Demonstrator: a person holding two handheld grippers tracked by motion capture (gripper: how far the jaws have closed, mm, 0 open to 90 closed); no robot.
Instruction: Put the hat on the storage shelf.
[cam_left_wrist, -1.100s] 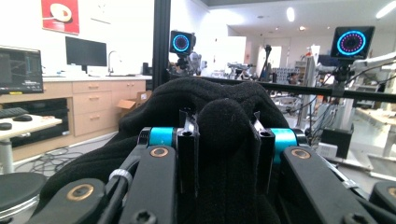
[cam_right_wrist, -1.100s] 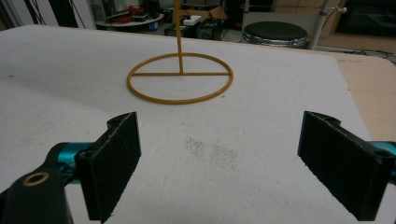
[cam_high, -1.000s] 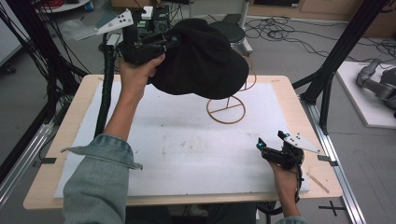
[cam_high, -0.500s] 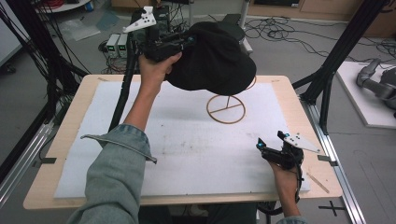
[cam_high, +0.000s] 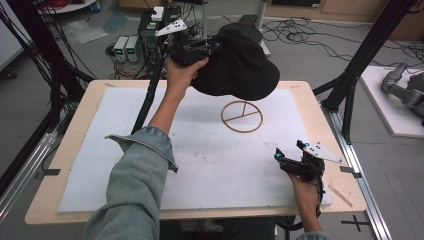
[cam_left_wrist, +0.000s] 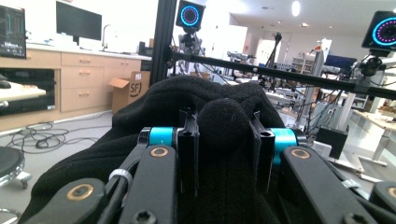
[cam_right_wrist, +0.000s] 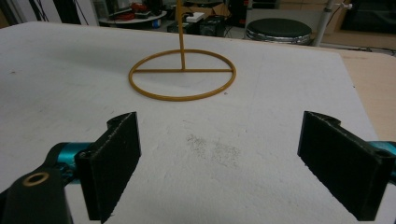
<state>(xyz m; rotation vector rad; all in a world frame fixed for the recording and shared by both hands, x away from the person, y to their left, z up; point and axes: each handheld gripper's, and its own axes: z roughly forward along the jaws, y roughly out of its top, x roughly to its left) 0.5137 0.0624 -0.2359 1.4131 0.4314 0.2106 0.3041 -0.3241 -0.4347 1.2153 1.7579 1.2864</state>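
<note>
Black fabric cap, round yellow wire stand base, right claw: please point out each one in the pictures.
Black fabric cap (cam_high: 240, 65), high view, on its crown.
Round yellow wire stand base (cam_right_wrist: 182, 74), right gripper view, on the crossbar inside the ring.
Right claw (cam_right_wrist: 219, 163), right gripper view, midway between its open jaws.

I am seeing even, soft indoor light. The white mat (cam_high: 210, 165) is showing only a faint shadow under the black cap (cam_high: 237, 62). In the left gripper view, ceiling lights are glaring. All pictures are looking slightly soft and grainy.
</note>
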